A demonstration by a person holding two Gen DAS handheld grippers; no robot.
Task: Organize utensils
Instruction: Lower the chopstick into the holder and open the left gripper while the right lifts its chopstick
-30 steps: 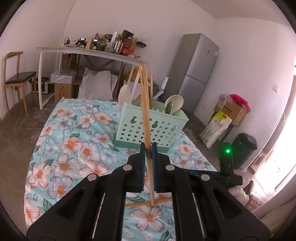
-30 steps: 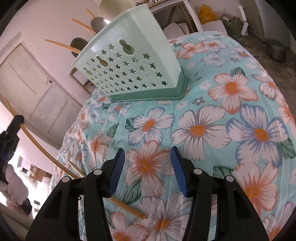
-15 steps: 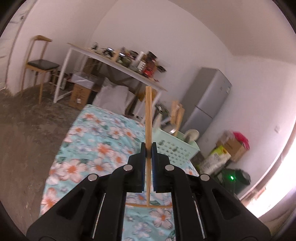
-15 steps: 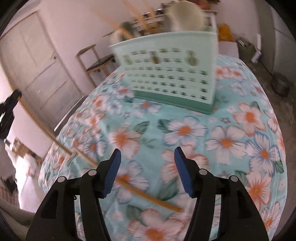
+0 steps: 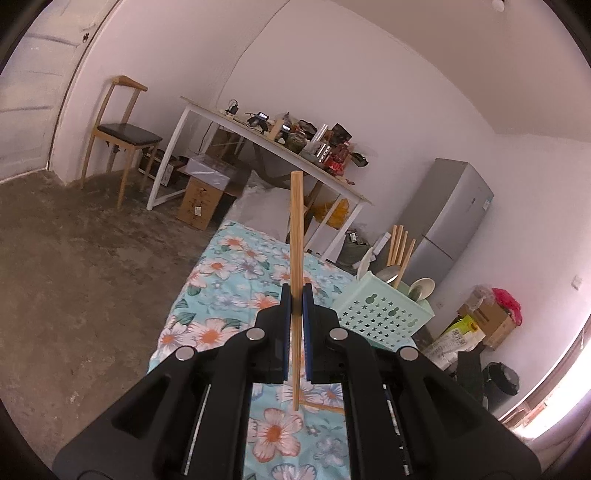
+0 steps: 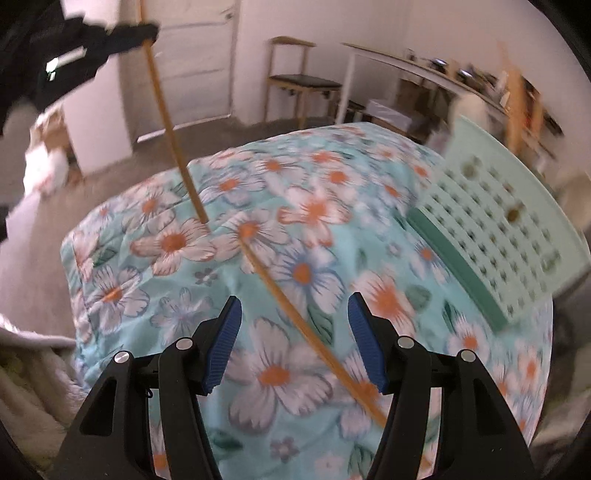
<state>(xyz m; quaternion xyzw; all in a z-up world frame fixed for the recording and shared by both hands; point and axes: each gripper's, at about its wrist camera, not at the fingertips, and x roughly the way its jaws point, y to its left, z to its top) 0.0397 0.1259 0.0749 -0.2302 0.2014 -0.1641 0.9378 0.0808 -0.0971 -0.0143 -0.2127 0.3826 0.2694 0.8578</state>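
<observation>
My left gripper (image 5: 295,306) is shut on a wooden chopstick (image 5: 296,236) and holds it upright above the floral table; the same chopstick (image 6: 173,140) hangs from that gripper (image 6: 144,35) in the right wrist view. The mint green utensil basket (image 5: 380,314) stands at the right with chopsticks and spoons in it, and shows blurred in the right wrist view (image 6: 498,229). A second chopstick (image 6: 306,314) lies on the cloth between the fingers of my open, empty right gripper (image 6: 295,343).
The floral cloth (image 6: 303,206) covers the table. Behind it stand a white desk with clutter (image 5: 273,144), a wooden chair (image 5: 122,129), a grey fridge (image 5: 447,218), cardboard boxes (image 5: 484,321) and a black bin (image 5: 502,384).
My left gripper has lifted the chopstick up and back, away from the basket. My right gripper has swung left from the basket and now straddles the chopstick lying on the cloth.
</observation>
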